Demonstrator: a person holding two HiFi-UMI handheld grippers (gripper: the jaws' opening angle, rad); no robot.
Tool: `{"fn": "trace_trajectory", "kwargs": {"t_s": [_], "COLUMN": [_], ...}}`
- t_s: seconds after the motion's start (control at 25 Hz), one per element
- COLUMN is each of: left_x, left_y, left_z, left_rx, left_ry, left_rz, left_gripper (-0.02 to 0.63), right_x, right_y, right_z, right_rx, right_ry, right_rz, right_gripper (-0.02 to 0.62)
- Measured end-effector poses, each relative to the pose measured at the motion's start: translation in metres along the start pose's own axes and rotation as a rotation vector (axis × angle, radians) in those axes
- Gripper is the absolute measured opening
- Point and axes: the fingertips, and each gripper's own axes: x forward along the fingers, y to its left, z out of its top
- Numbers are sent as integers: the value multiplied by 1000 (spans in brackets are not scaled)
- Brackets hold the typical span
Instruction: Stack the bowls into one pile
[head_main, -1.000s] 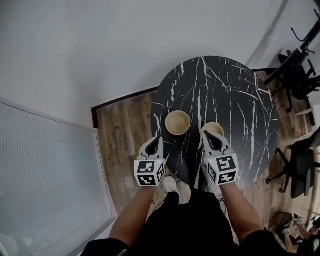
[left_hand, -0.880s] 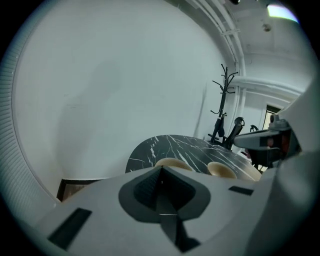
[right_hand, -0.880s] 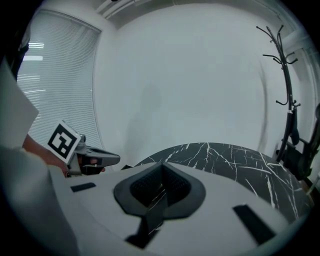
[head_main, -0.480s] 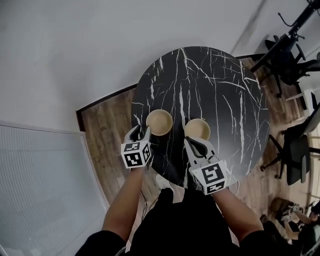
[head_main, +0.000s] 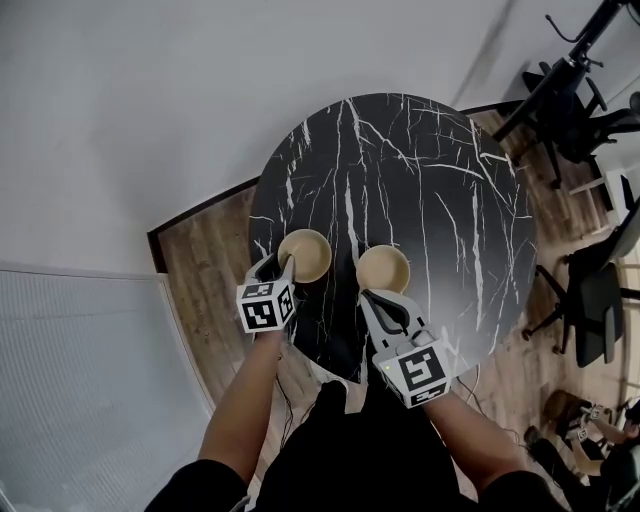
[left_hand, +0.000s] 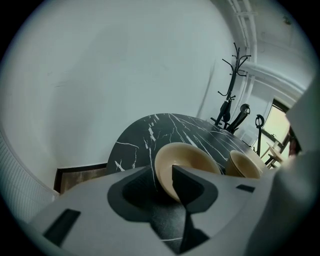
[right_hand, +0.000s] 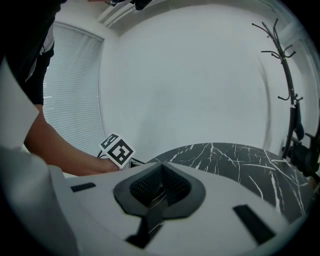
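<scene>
Two tan bowls stand side by side on a round black marble table (head_main: 430, 180). My left gripper (head_main: 278, 266) is at the near edge of the left bowl (head_main: 305, 255). In the left gripper view its jaws have just swung wide and eased back slightly. My left gripper (left_hand: 162, 172) is open, with the near rim of the left bowl (left_hand: 192, 156) between its fingers; I see no pad pressing on it. The right bowl (left_hand: 245, 165) stands beside it. My right gripper (head_main: 368, 296) is shut and empty, just short of the right bowl (head_main: 383, 269).
Black office chairs (head_main: 600, 320) stand right of the table, and a coat stand (left_hand: 230, 85) beyond it. Wood floor (head_main: 205, 250) and a ribbed white panel (head_main: 80, 380) lie to the left. The left gripper's marker cube (right_hand: 118, 149) shows in the right gripper view.
My left gripper has moved forward and down to the left bowl's rim, and its jaws have opened. The right gripper has stayed shut near its bowl.
</scene>
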Motion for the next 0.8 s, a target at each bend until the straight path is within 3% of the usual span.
{"fn": "trace_trajectory", "kwargs": {"t_s": [0.24, 0.44, 0.8], "left_x": [8, 6, -5], "left_y": [1, 4, -6], "left_z": [-1, -2, 9], "left_rx": [17, 34, 60], "left_ry": [0, -5, -51], "left_rz": [37, 98, 62], "left_gripper": [117, 48, 33], "right_x": [-5, -8, -10], "right_y": [-11, -6, -20], "right_z": [-9, -18, -19], "right_rx": [5, 6, 19], "right_ry": [-4, 25, 6], "right_rz": [-9, 12, -55], "right_gripper": [9, 9, 9]}}
